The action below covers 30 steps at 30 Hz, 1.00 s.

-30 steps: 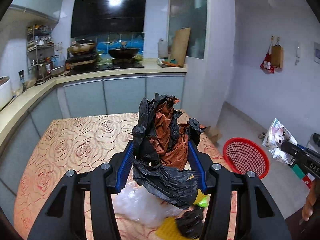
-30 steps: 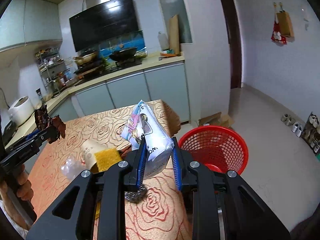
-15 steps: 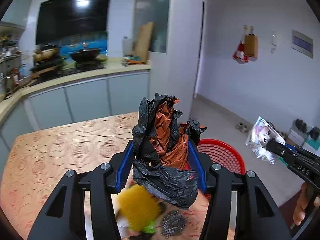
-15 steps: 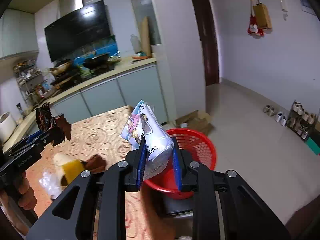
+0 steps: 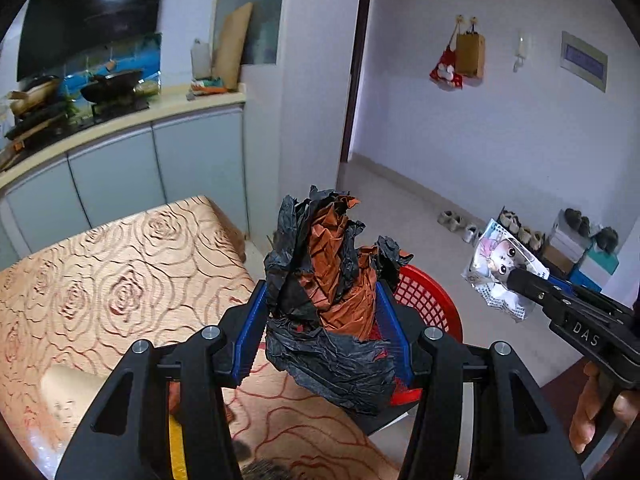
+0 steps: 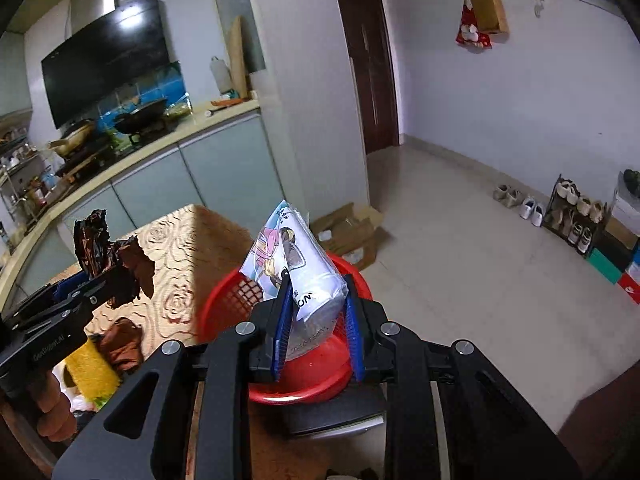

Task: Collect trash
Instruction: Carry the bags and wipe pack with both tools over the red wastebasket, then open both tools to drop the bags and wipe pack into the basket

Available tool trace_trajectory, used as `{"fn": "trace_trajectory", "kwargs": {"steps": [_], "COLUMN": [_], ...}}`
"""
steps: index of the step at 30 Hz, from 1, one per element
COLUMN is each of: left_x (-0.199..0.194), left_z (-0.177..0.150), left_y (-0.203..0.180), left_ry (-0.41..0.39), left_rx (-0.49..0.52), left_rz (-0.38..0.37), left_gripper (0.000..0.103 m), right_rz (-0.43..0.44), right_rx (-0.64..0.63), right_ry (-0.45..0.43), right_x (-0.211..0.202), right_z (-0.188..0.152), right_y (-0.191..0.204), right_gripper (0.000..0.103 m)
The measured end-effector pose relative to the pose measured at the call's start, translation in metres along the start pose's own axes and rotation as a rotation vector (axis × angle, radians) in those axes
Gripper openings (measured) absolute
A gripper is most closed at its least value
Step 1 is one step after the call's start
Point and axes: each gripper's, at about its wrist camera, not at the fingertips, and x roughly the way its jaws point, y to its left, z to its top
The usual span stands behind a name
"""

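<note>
My left gripper is shut on a crumpled black and orange-brown bag, held above the table's right edge. Behind the bag shows part of the red basket. My right gripper is shut on a white cartoon-printed packet, held over the red basket, which sits on a dark stool beside the table. In the left wrist view the packet hangs to the right in the right gripper. In the right wrist view the left gripper with its bag is at the left.
The table with a rose-patterned cloth carries more trash: a yellow sponge, a brown wrapper and a pale paper piece. A cardboard box lies on the floor. Shoes and a rack line the right wall.
Both grippers have swung to the right, off the table toward the red basket. The basket now lies under the right gripper's packet and just behind the left gripper's bag. Both grips are unchanged.
</note>
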Motion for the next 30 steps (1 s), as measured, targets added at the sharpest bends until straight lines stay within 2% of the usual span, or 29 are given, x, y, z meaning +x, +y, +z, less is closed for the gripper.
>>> {"fn": "trace_trajectory", "kwargs": {"steps": [13,21,26,30], "left_x": [0.065,0.082,0.084,0.079], "left_z": [-0.004,-0.008,-0.009,-0.008], "left_y": [-0.019,-0.023,-0.022,-0.020], "left_ry": [0.128,0.161,0.171,0.163], "left_rx": [0.005,0.018,0.017,0.009], "left_rz": [-0.044,-0.038,-0.049,-0.056], "left_gripper": [0.051,0.054,0.057,0.063], "right_rz": [-0.037,-0.036,-0.023,-0.013], "right_rx": [-0.013,-0.044,-0.048,-0.039], "right_ry": [0.117,0.162,0.159,0.148], "right_x": [0.055,0.078,0.077,0.073], "right_z": [-0.008,-0.014,-0.015,-0.014], "right_y": [-0.008,-0.003,-0.001,-0.002], "right_gripper": [0.025,0.026,0.037,0.039]}}
